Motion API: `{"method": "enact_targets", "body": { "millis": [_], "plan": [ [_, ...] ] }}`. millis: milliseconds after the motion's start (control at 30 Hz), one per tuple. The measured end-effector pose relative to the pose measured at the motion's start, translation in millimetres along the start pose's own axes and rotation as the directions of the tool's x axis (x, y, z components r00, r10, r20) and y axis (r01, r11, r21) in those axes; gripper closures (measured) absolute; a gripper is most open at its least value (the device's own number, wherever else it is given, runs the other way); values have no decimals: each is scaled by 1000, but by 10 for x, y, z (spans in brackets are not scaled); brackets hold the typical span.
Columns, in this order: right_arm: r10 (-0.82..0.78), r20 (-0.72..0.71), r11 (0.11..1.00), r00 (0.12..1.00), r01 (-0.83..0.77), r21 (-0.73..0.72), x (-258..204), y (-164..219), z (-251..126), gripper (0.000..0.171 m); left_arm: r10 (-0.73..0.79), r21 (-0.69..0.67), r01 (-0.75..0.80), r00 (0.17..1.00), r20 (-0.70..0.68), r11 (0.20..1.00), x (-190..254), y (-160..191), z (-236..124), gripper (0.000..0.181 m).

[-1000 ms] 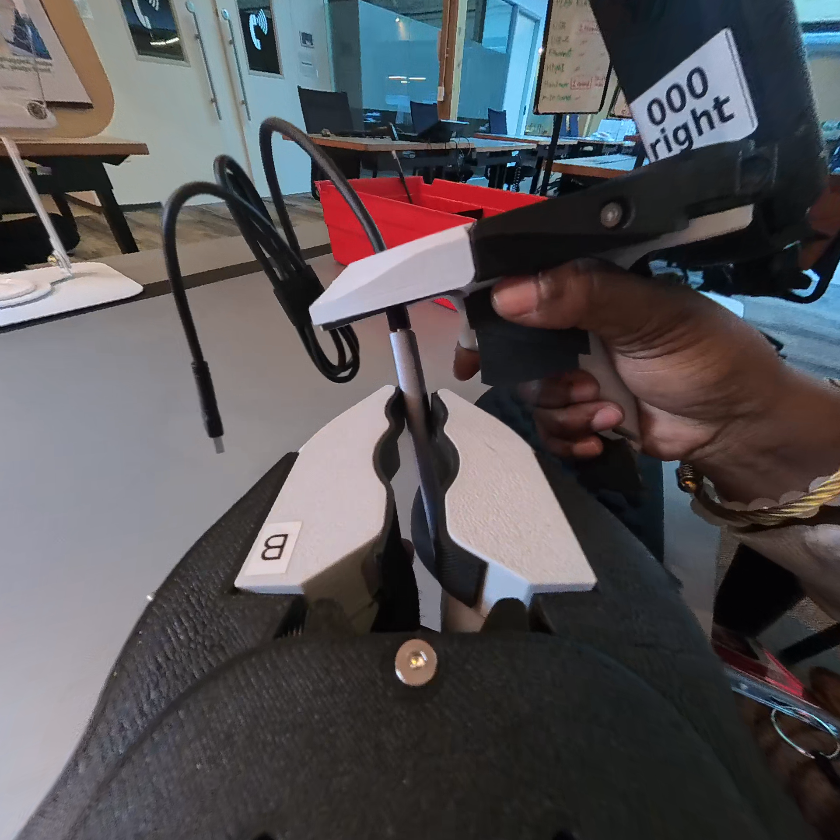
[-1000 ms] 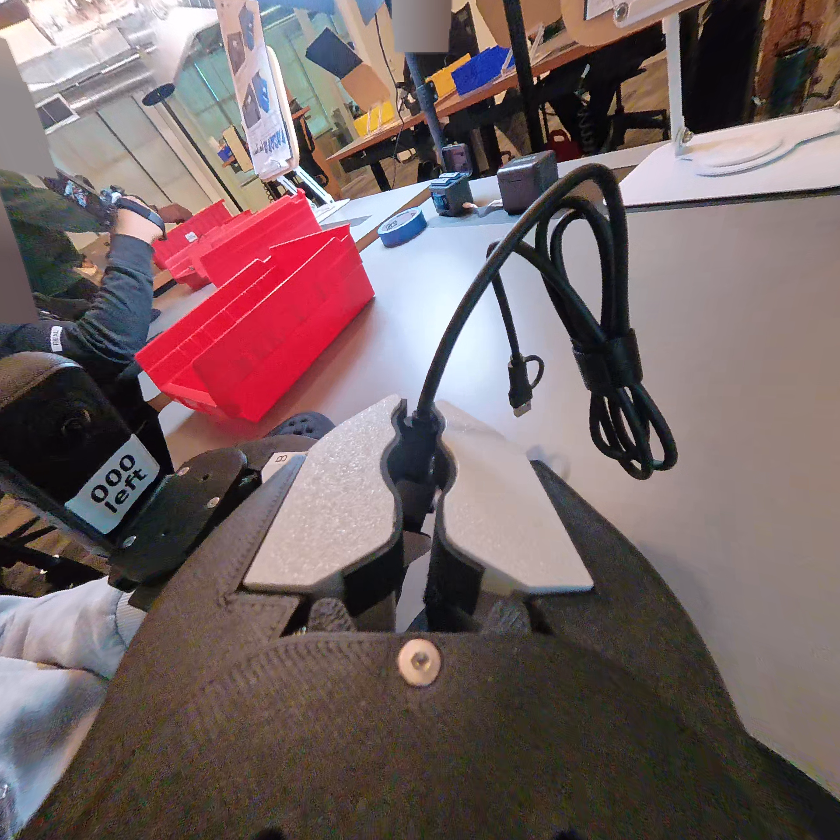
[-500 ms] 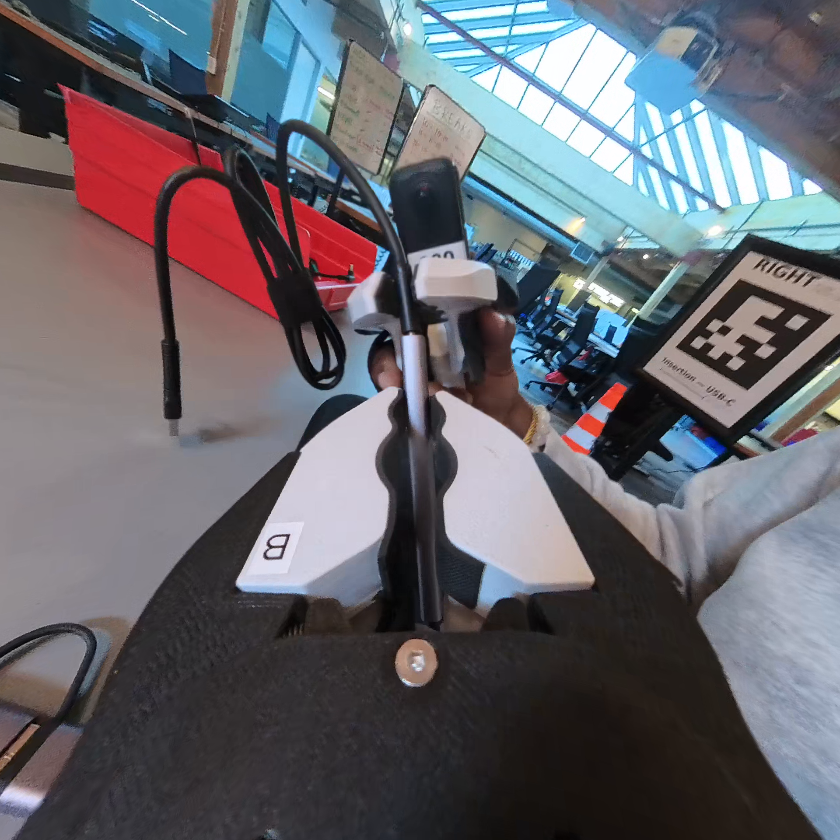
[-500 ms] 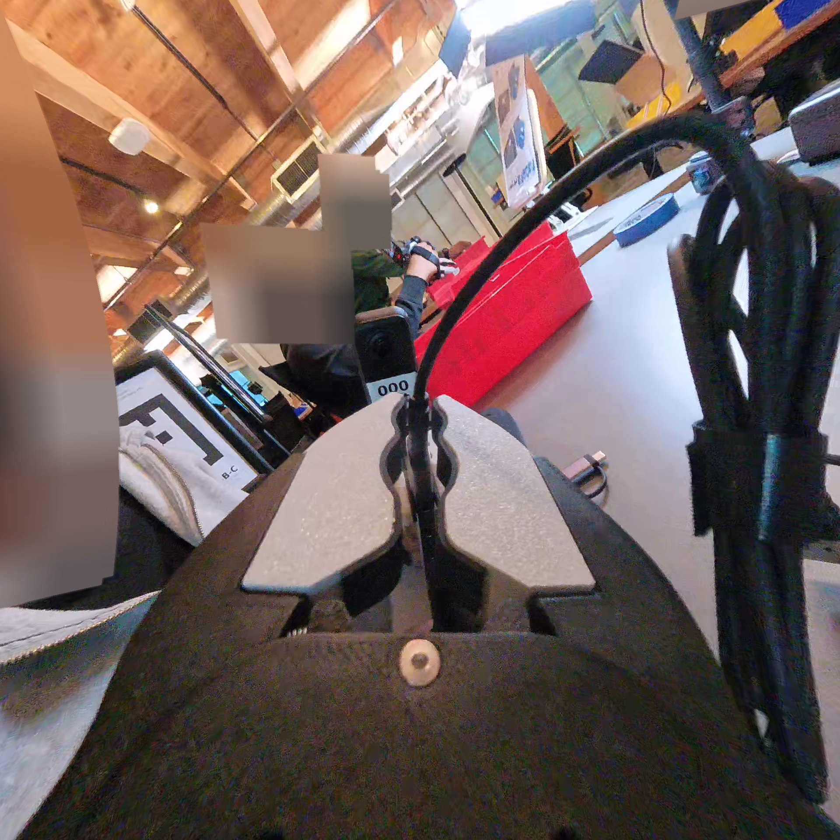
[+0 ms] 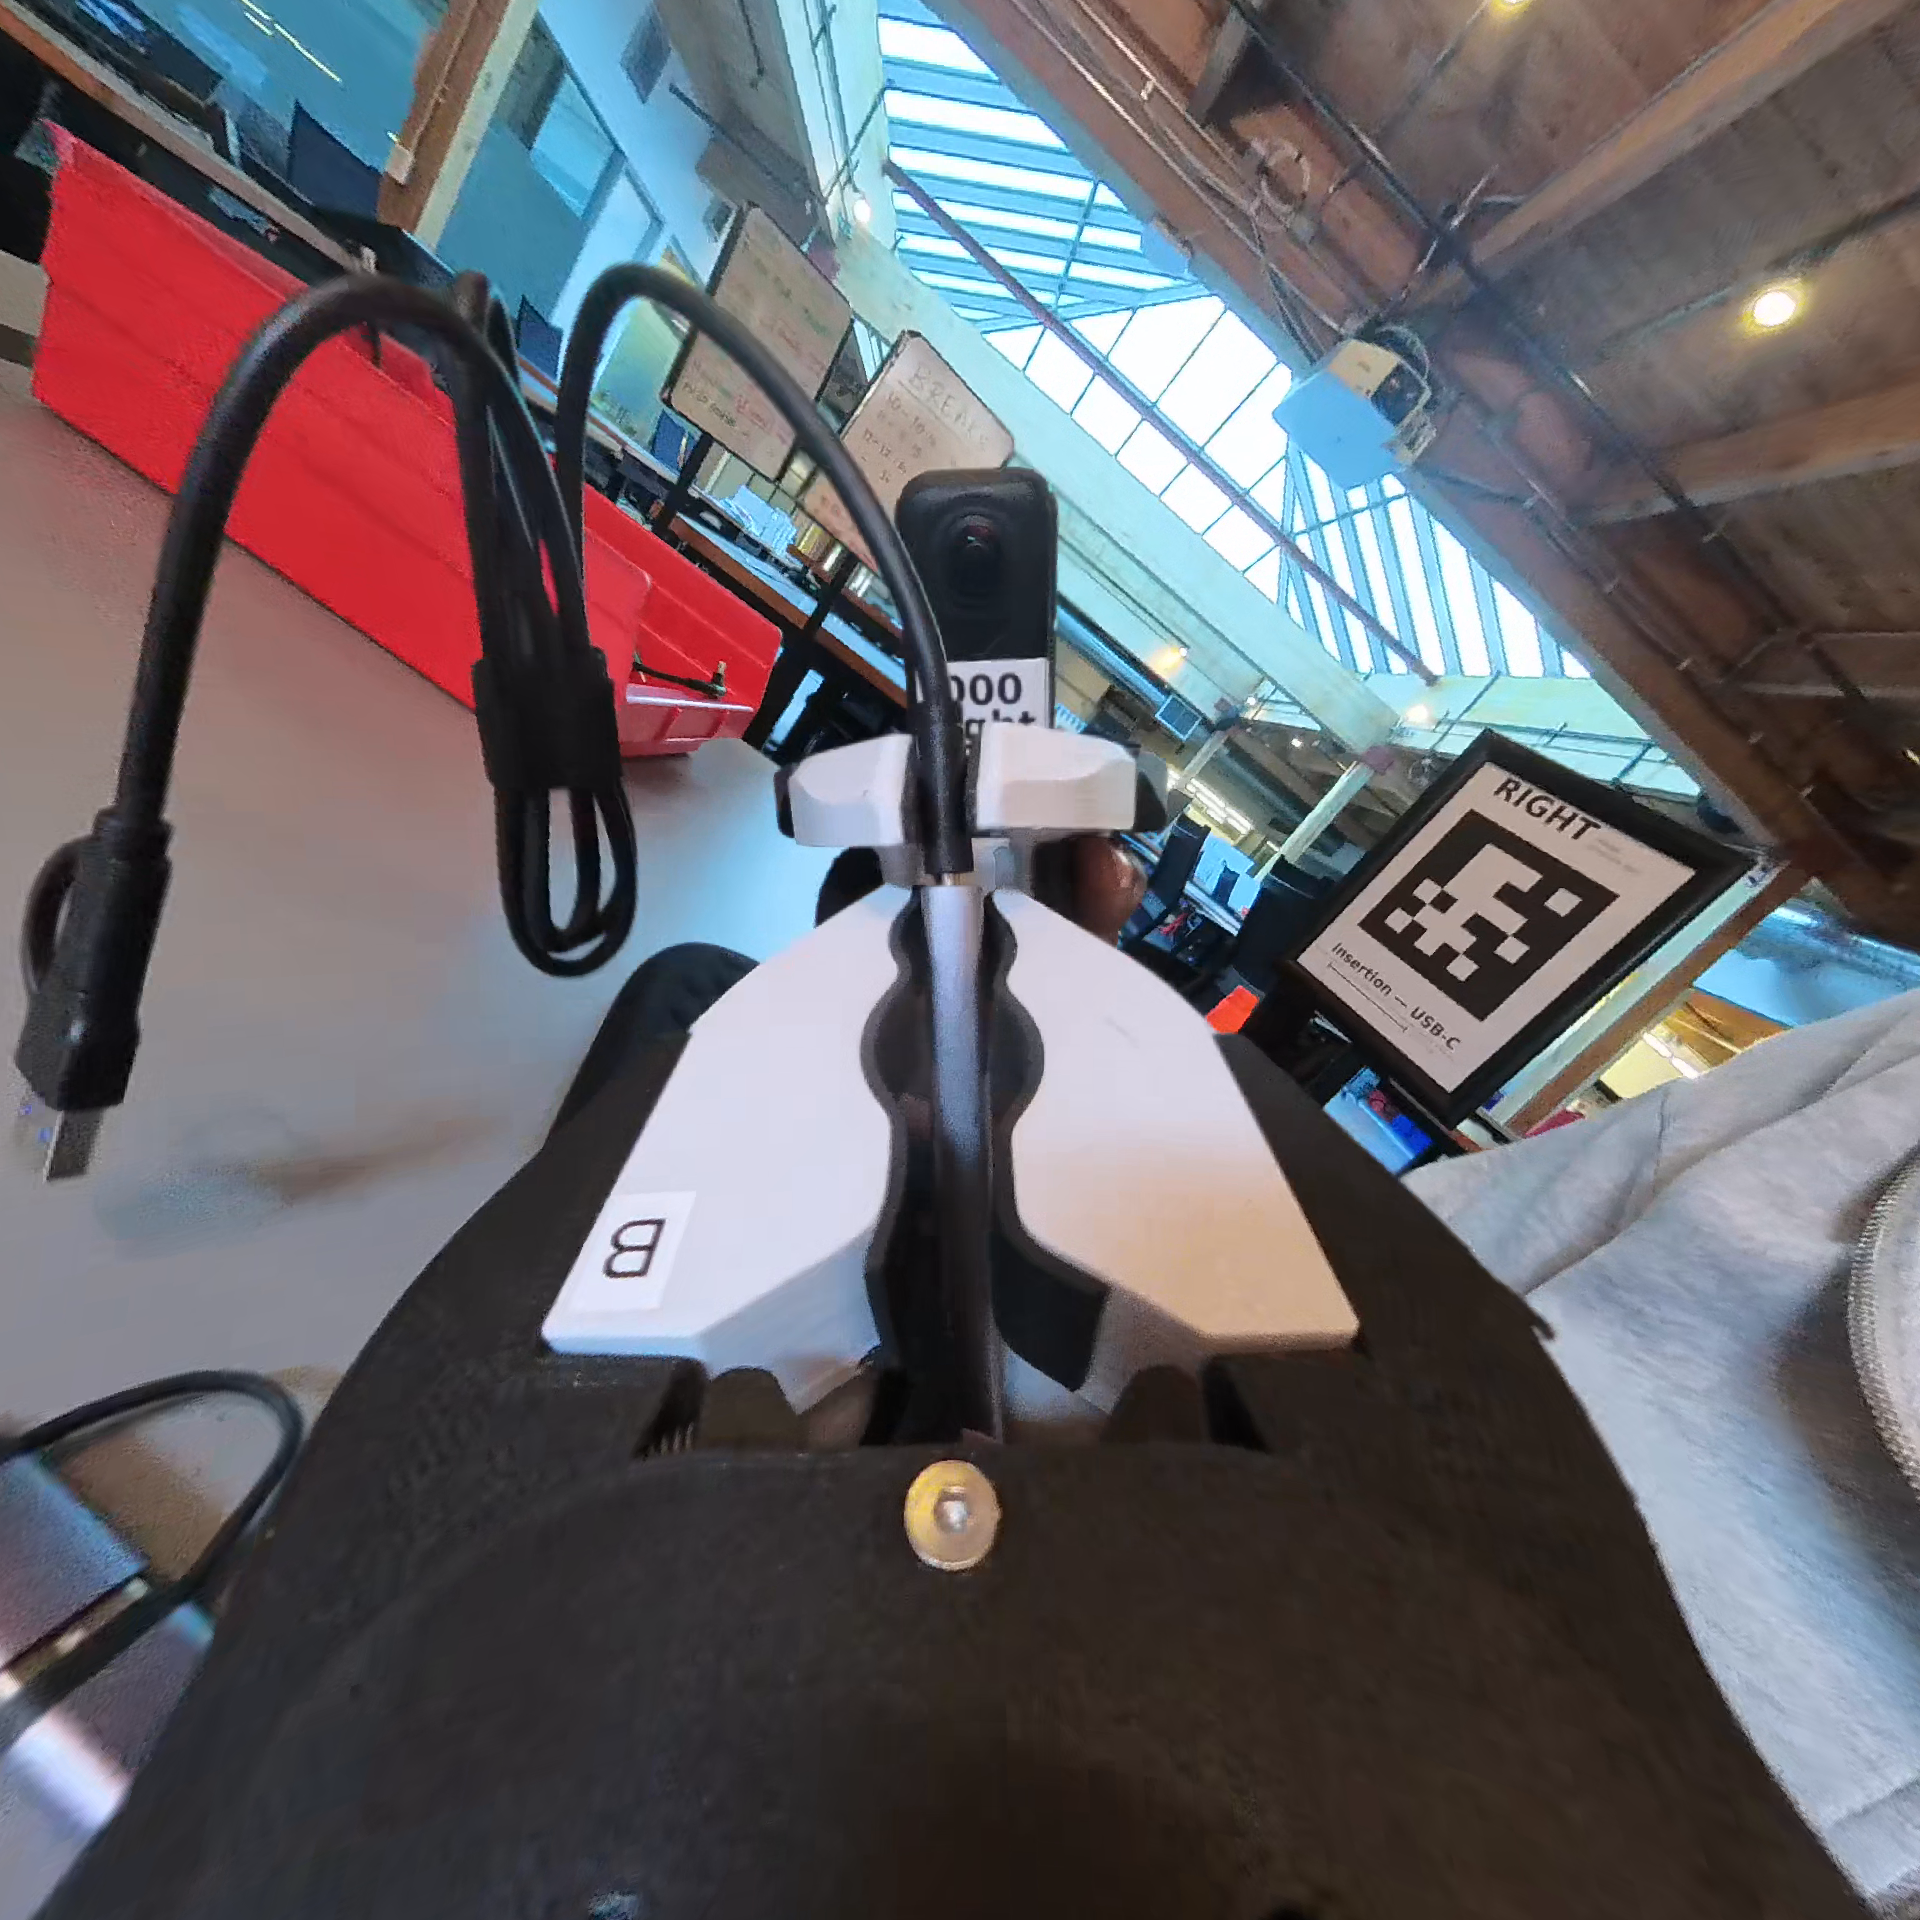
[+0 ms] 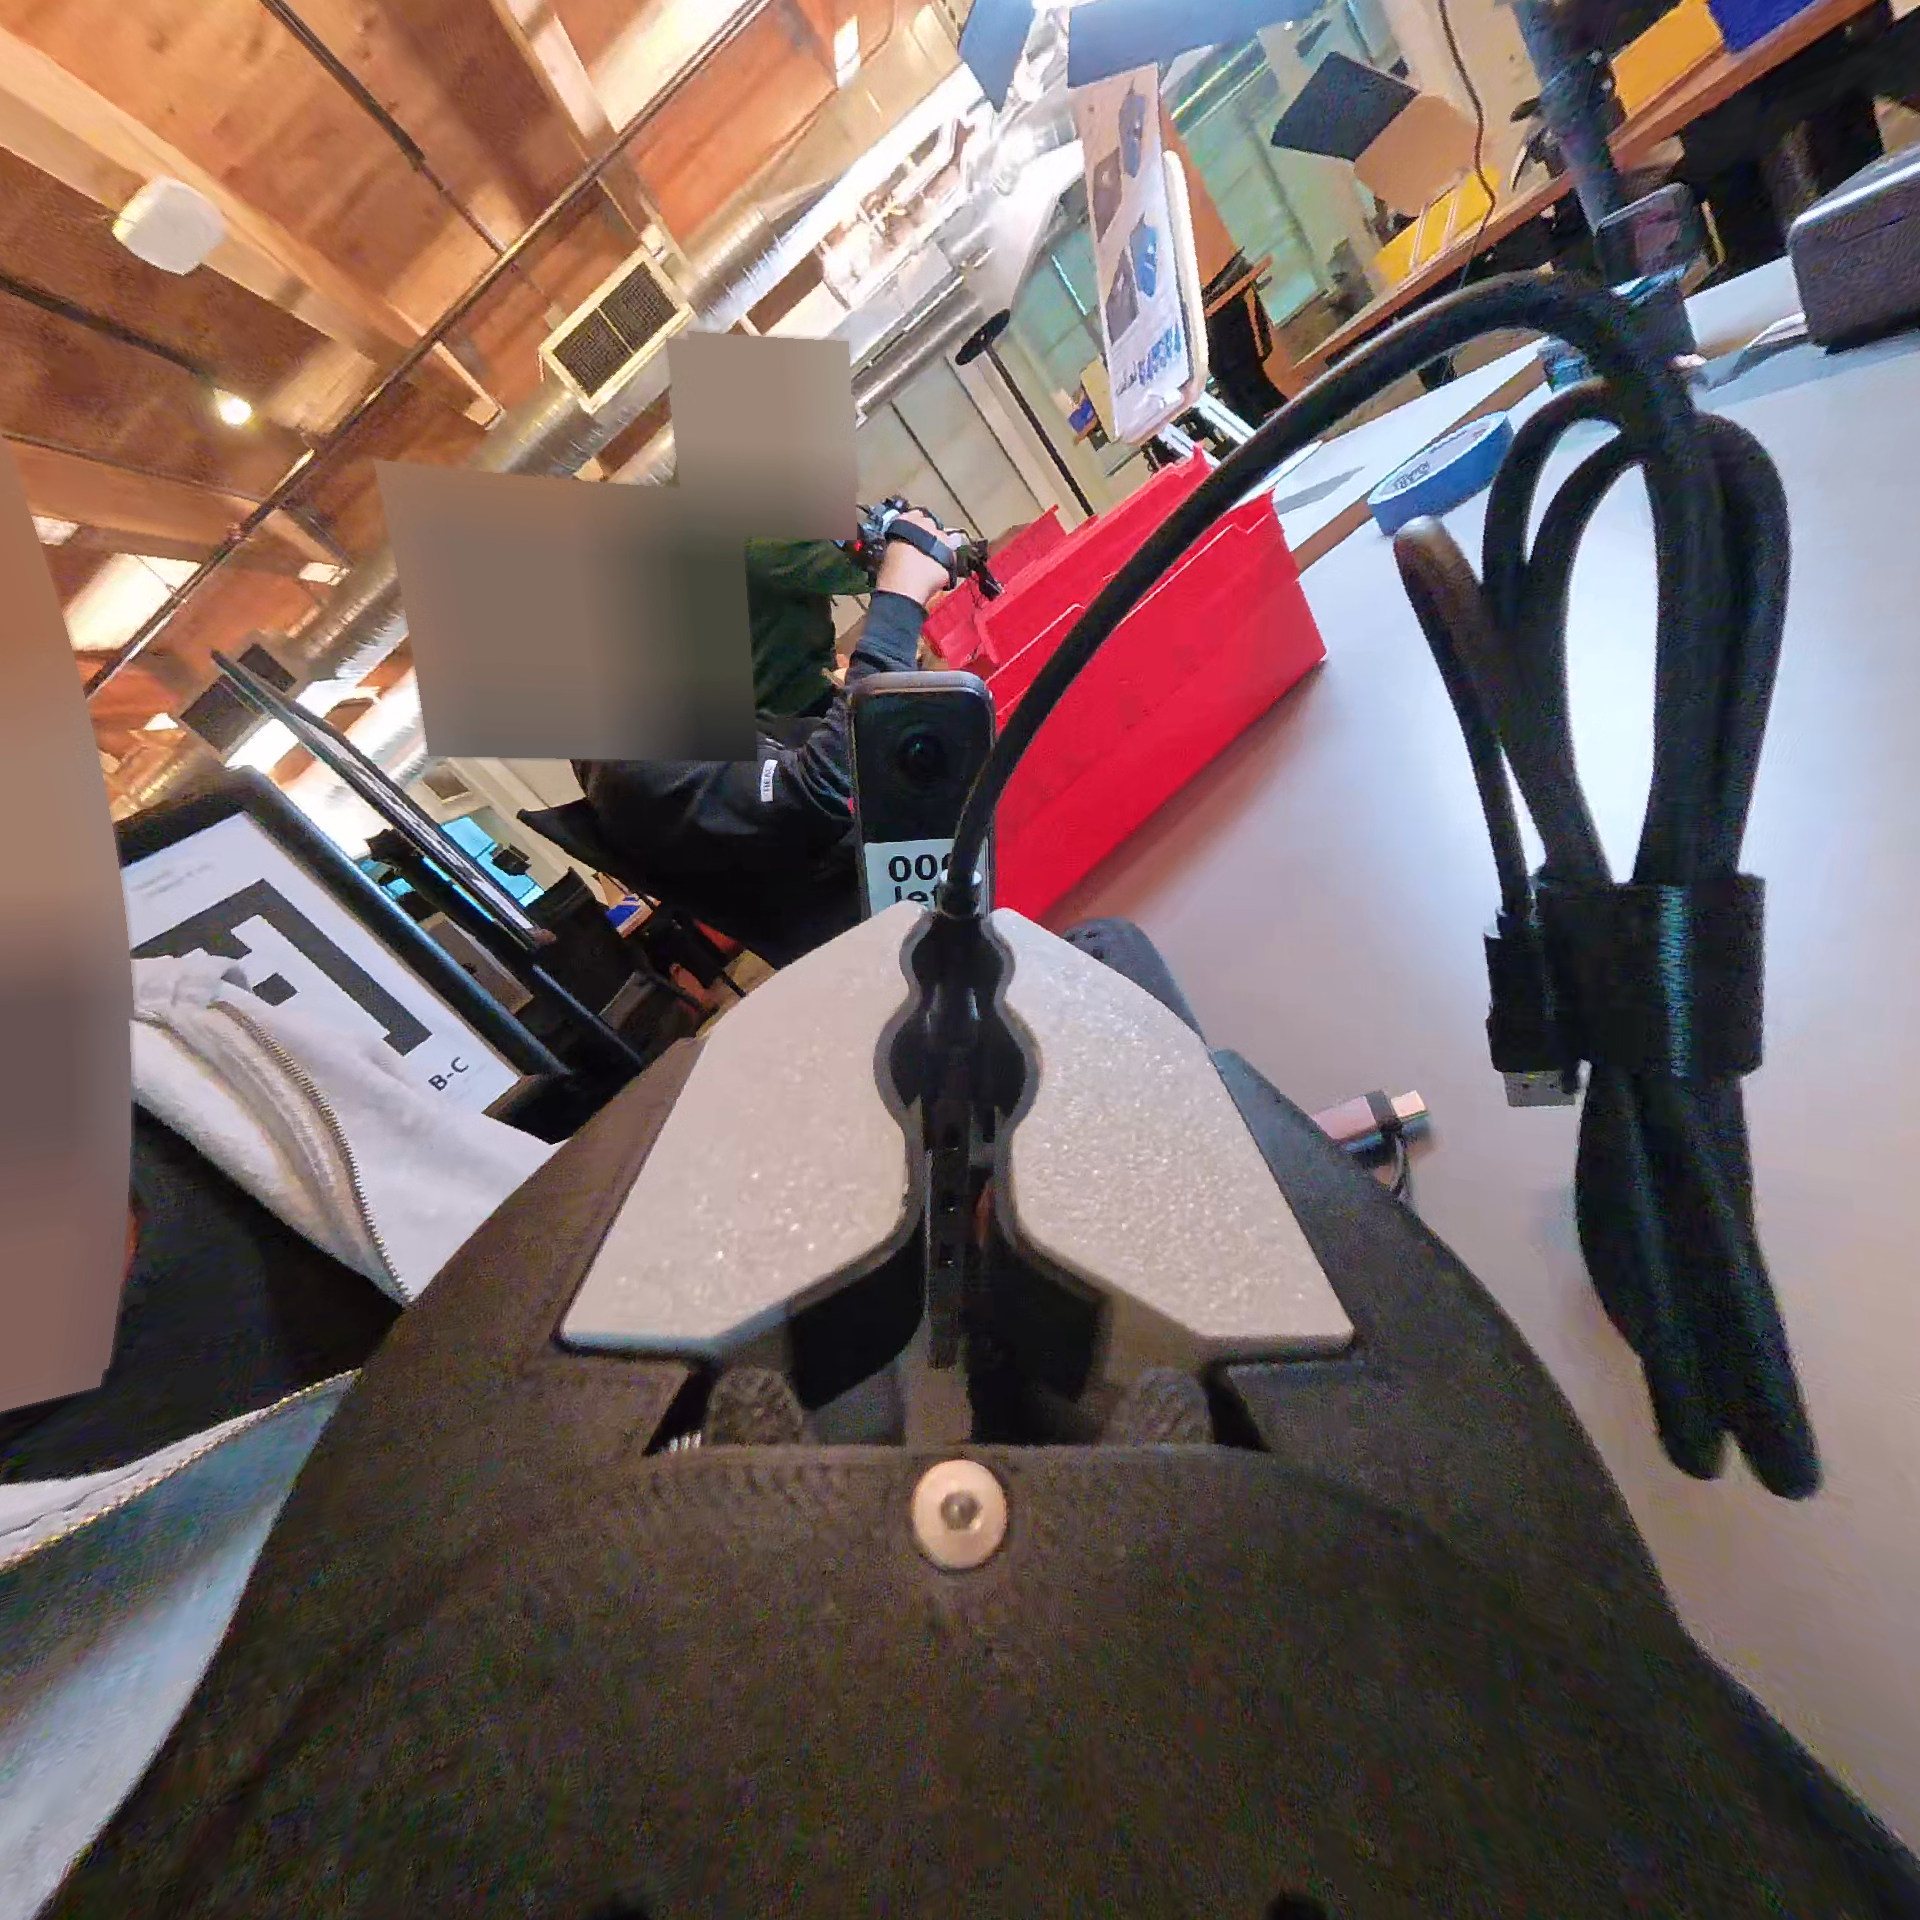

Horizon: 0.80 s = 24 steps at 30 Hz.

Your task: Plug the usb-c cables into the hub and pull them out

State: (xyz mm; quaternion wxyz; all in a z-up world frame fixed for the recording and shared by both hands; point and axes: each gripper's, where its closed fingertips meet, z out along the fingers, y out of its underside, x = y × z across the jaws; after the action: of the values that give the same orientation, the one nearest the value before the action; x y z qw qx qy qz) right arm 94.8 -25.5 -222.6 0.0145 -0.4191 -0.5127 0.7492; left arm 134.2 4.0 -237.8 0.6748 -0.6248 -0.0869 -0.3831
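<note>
My left gripper [image 5: 951, 914] is shut on a slim grey hub [image 5: 956, 1018] that stands out between its white fingers. My right gripper [image 5: 951, 821] faces it head-on, shut on the black plug [image 6: 956, 997] of a usb-c cable [image 5: 727, 353]. The plug meets the hub's far end; the joint itself is hidden by the fingers. The cable arcs up and away to a strapped bundle [image 6: 1652, 966], which also shows in the left wrist view [image 5: 540, 717]. Its free plug [image 5: 73, 1039] hangs above the grey table [image 5: 312, 935].
Red bins [image 6: 1143, 665] stand along the table's far side, with a blue tape roll [image 6: 1439, 473] beyond. A small adapter [image 6: 1371, 1117] lies on the table. Another grey device with a cable [image 5: 62, 1662] lies at the lower left. A framed marker sign [image 5: 1496, 914] stands nearby. My hands' fingertips stand some 4 centimeters from each other.
Both grippers have tilted up and swung round so they face each other in line. The cable bundle swung with the right gripper. Both grips stay shut.
</note>
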Motion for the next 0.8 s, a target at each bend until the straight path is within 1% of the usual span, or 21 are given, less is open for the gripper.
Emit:
{"method": "enact_targets", "body": {
  "millis": [33, 200, 233, 267, 300, 333, 367, 400, 433, 467, 500, 567, 600, 667, 733, 800],
  "plan": [
    [2, -2, 1000, 1000, -2, 0, -3, -7, 10, 167, -1, 7, 1, 1000, 1, 1000, 1, -11, -9, 172],
    [4, -21, 999, 1000, -3, 32, 6, -40, 85, 168, -12, 46, 12, 1000, -5, 999, -1, -68, -52, 171],
    [29, -36, 986, 999, -22, 163, 47, -249, 27, 167, -4, -1, 4, 999, -36, 1000, 43, 15, -47, 172],
    [79, 28, 906, 996, -84, 415, 60, -705, -297, 166, 38, -115, -47, 996, -79, 992, 178, 245, 13, 172],
    [89, 66, 816, 994, -111, 568, 114, -1082, -685, 165, 126, -197, -140, 989, -81, 970, 261, 466, 71, 172],
    [34, -8, 842, 999, -24, 539, 134, -1195, -820, 165, 143, -204, -157, 986, -84, 966, 314, 526, 88, 172],
    [-36, -110, 924, 993, 75, 376, 93, -1112, -724, 165, 103, -125, -110, 993, -61, 986, 269, 406, 47, 172],
    [-128, -200, 955, 971, 175, 239, 33, -1033, -628, 165, 29, -15, -30, 997, -68, 999, 225, 210, -19, 172],
    [-205, -247, 962, 947, 242, 130, -60, -986, -574, 165, -30, 56, 36, 994, -105, 998, 219, 73, -76, 172],
    [-262, -273, 957, 926, 286, 54, -162, -990, -577, 164, -49, 80, 59, 992, -116, 995, 212, 29, -96, 172],
    [-291, -280, 952, 915, 307, 14, -265, -1035, -623, 164, -39, 74, 47, 993, -111, 996, 212, 44, -85, 172],
    [-333, -321, 936, 887, 353, 5, -441, -1251, -813, 164, -4, 52, 9, 995, -101, 999, 232, 96, -58, 172],
    [-367, -379, 923, 849, 382, -39, -461, -1336, -940, 164, -5, 58, 11, 996, -94, 998, 223, 88, -59, 172],
    [-430, -518, 900, 739, 394, -185, -385, -1436, -1234, 164, -37, 95, 47, 994, -104, 994, 209, 26, -91, 172],
    [-464, -582, 886, 668, 363, -290, -347, -1501, -1470, 164, -70, 128, 85, 991, -117, 988, 198, -32, -124, 172],
    [-472, -642, 882, 605, 317, -350, -274, -1600, -1708, 164, -70, 131, 85, 991, -115, 988, 201, -49, -130, 172]
  ]
}}
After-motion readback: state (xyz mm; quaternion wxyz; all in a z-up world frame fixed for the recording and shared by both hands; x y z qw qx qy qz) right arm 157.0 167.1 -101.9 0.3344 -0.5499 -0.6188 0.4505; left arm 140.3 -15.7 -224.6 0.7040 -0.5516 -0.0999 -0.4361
